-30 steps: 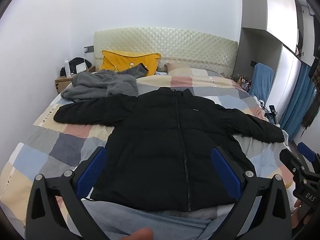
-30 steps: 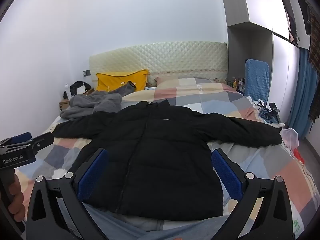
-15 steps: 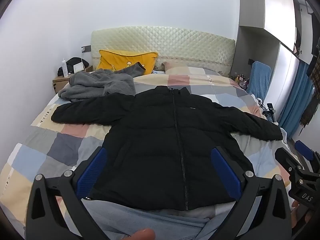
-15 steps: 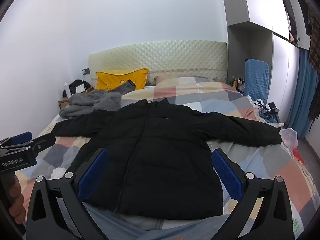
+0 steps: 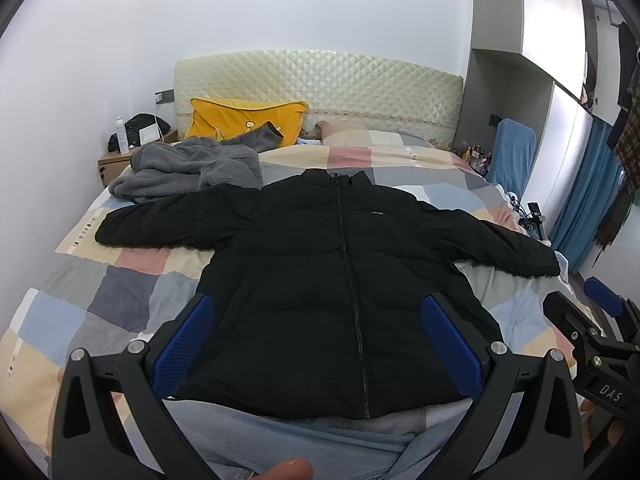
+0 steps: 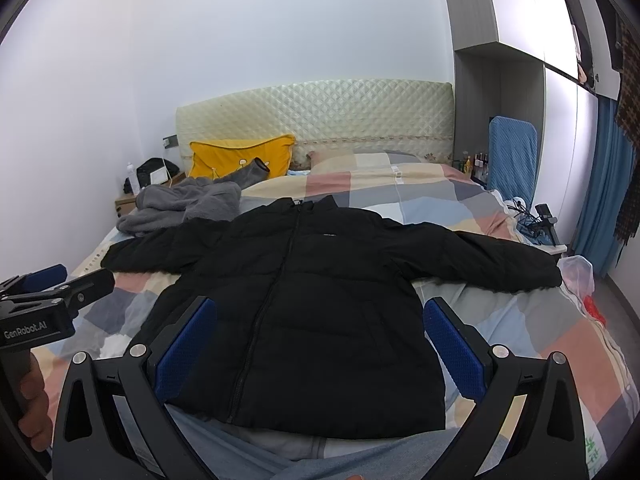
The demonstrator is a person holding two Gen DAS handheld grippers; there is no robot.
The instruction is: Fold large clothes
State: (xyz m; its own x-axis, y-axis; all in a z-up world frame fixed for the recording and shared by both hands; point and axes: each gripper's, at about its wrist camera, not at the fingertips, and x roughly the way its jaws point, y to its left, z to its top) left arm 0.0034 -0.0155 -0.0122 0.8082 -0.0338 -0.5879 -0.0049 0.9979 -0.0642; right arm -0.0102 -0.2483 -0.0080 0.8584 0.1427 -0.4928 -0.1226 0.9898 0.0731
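Left gripper: spread wide, gripping nothing, held above the hem.
Right gripper: spread wide, empty, beside the left one.
Black jacket: straight ahead of both claws, flat on the checked bedspread, zipped, sleeves out to both sides.
Grey fleece: beyond, to the left, touching the left sleeve.
Yellow pillow: far end, against the headboard.

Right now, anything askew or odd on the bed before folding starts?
Black jacket lies flat, zipped, sleeves spread. The oddity: a crumpled grey fleece heaped by its left sleeve, its edge seemingly on the sleeve.
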